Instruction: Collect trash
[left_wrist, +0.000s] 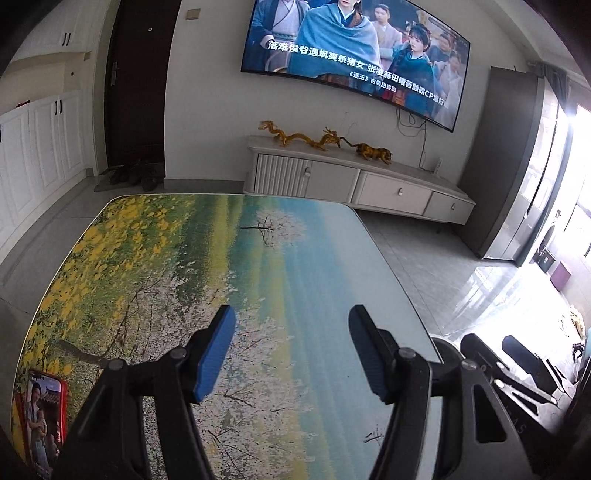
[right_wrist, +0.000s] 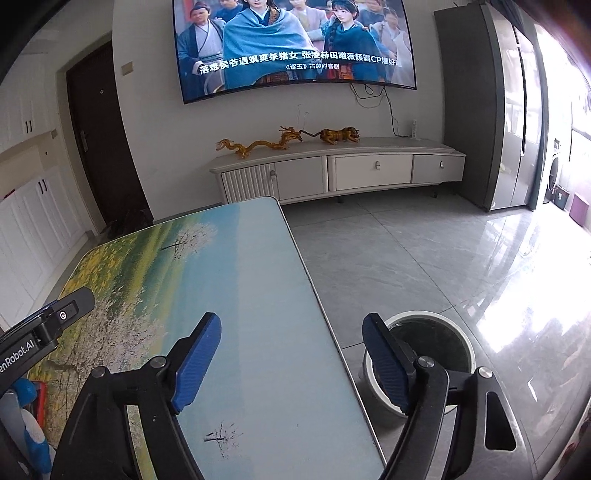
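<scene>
My left gripper (left_wrist: 291, 354) is open and empty above the table (left_wrist: 258, 258), whose top bears a printed landscape of blossoms and yellow flowers. My right gripper (right_wrist: 291, 363) is open and empty over the table's right edge (right_wrist: 317, 295). A round white trash bin (right_wrist: 439, 332) with a dark inside stands on the floor right of the table, partly behind the right finger. The left gripper's body shows at the left of the right wrist view (right_wrist: 44, 325). I see no loose trash on the table.
A phone with a red case (left_wrist: 44, 410) lies at the table's near left corner. A white TV cabinet (right_wrist: 332, 173) with amber dragon figures stands under a wall TV (right_wrist: 291, 44). A grey fridge (right_wrist: 491, 110) stands right. The grey tiled floor (right_wrist: 424, 251) is glossy.
</scene>
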